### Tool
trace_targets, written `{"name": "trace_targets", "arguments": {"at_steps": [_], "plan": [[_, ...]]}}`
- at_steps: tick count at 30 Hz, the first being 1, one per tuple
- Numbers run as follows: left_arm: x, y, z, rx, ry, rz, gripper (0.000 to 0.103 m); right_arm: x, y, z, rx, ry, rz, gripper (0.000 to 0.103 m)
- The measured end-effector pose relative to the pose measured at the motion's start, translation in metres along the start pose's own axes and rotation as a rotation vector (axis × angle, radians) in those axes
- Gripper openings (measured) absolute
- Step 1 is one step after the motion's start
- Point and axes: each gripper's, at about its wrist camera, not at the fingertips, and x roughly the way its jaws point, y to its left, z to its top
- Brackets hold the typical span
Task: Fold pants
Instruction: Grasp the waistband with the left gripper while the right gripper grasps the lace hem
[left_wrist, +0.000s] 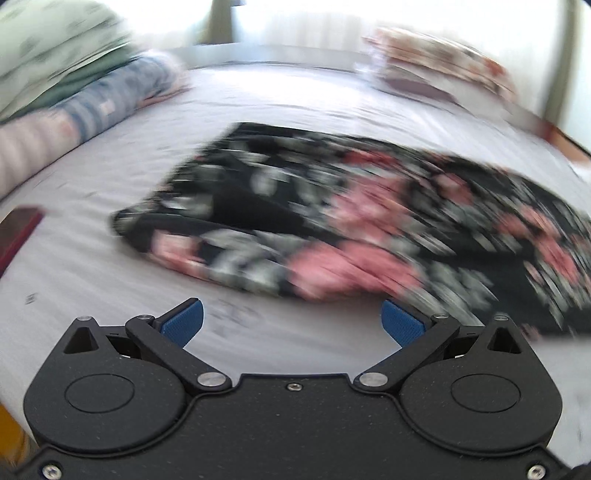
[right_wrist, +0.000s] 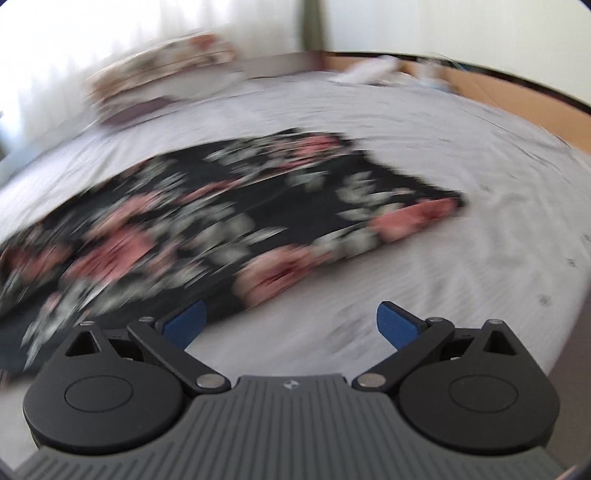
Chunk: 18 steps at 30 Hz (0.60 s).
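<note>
Pants (left_wrist: 332, 214) lie flat on grey bedsheet (left_wrist: 277, 99) (blurred); pillows (right_wrist: 162, 74) beyond.

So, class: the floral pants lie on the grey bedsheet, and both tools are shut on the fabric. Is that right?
Not quite. The floral pants do lie on the grey bedsheet, but both wrist views show the left tool and right tool open, holding nothing.

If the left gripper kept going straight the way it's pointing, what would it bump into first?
Probably the floral pants. The left gripper has its jaws open and empty over bare bedsheet, and the near edge of the pants lies right ahead. The picture is blurry, so if it points steeply down, it might meet the sheet first.
</note>
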Motion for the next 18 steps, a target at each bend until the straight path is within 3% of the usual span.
{"name": "trace_targets", "arguments": {"at_steps": [4,7,11,18], "plan": [[0.020,0.044,0.016,-0.189,-0.007,0.062,0.103,0.024,-0.036,0.028,0.071,-0.006,-0.090,0.102],[0.036,0.067,0.023,-0.260,0.007,0.101,0.103,0.043,-0.052,0.040,0.089,-0.006,-0.144,0.098],[0.050,0.078,0.028,-0.292,0.018,0.130,0.095,0.067,-0.061,0.047,0.078,0.012,-0.192,0.095],[0.059,0.071,0.033,-0.305,0.024,0.101,0.091,0.084,-0.061,0.046,0.111,0.024,-0.169,0.095]]}}
